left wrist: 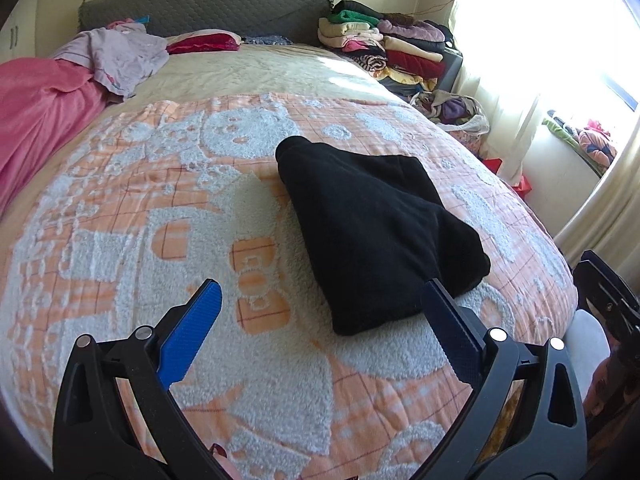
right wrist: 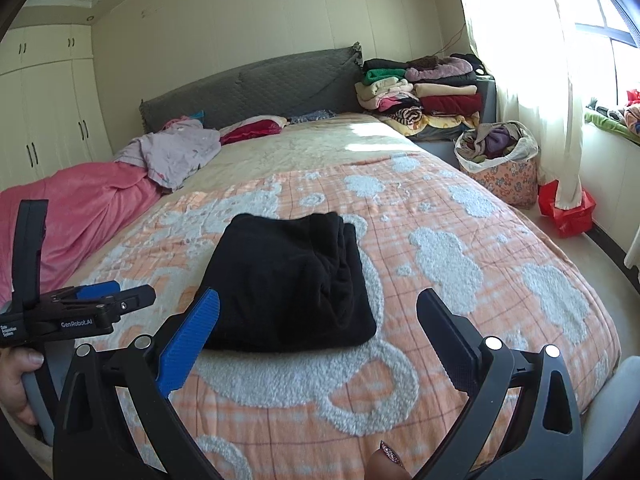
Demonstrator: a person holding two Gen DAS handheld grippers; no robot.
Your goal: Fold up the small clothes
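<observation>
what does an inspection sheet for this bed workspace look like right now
surface: bed with orange-and-white blanket, flat, sunlit at the far end
job's things: black garment folded into a compact bundle, lying free mid-blanket
clutter: pink blanket and lilac cloth at the left edge; stack of folded clothes by the headboard
grippers: left gripper open, empty; right gripper open, empty, both short of the garment
cables: thin wire on the wall above the stack
surroundings: wardrobe, curtained window, floral bag of clothes, red bag

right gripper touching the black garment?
Apart. Right wrist view: right gripper open, blanket visible between its fingertips and the folded black garment.
</observation>
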